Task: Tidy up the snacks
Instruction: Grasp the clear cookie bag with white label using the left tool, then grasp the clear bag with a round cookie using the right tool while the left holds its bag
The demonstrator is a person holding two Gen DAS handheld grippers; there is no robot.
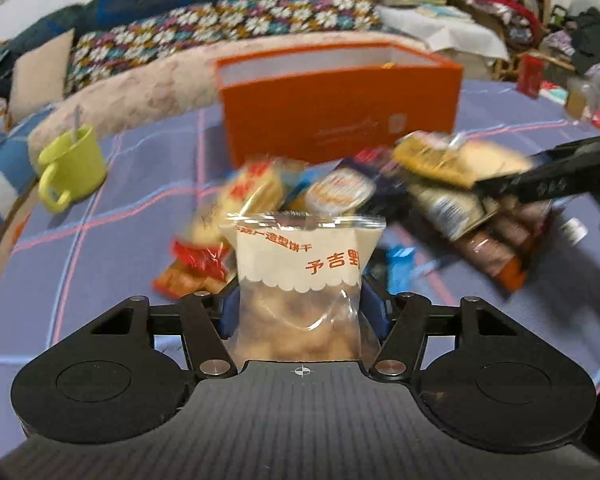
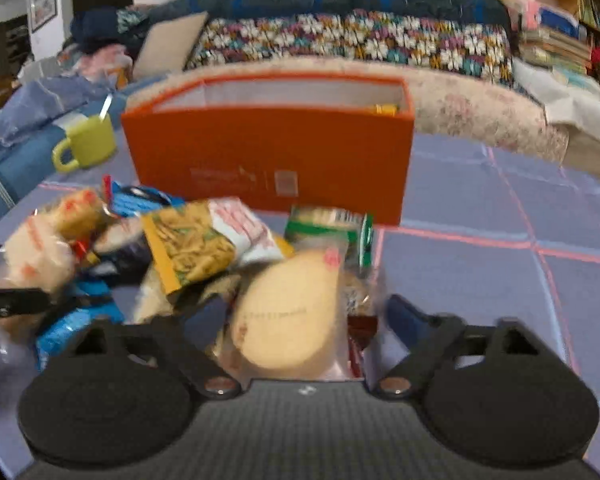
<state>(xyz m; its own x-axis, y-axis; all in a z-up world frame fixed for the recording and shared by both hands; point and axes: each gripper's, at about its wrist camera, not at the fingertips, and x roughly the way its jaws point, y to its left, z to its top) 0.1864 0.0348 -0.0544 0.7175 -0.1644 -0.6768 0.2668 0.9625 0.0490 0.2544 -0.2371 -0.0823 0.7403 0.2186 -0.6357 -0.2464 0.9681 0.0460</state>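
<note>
Behind the blue checked cloth (image 1: 112, 264) runs a sofa heaped with a flowered blanket, and on the cloth stands the orange box (image 1: 340, 120), open at the top, the landmark for all else; in front of the box lies the heap of snacks (image 2: 188, 248), and to the box's left a green mug (image 1: 74, 168) with a spoon in it; the left claw (image 1: 300, 308) is clamped on a clear bag of biscuits (image 1: 300, 280), held upright short of the box; the right claw (image 2: 300, 320) stands with its jaws apart around a pale round cake in a wrapper (image 2: 288, 312) at the near edge of the heap, not yet pinching it as far as one can tell; in the left view a yellow packet sits beside the right claw's tip, though blur hides whether they touch. The risks, as I judge them: the slick bag may slide from the grip before it clears the box's front wall; the soft cake may be crushed, or the wrapper alone caught; loose packets may be dragged off the heap; a wide swing left of the box could tip the mug.
</note>
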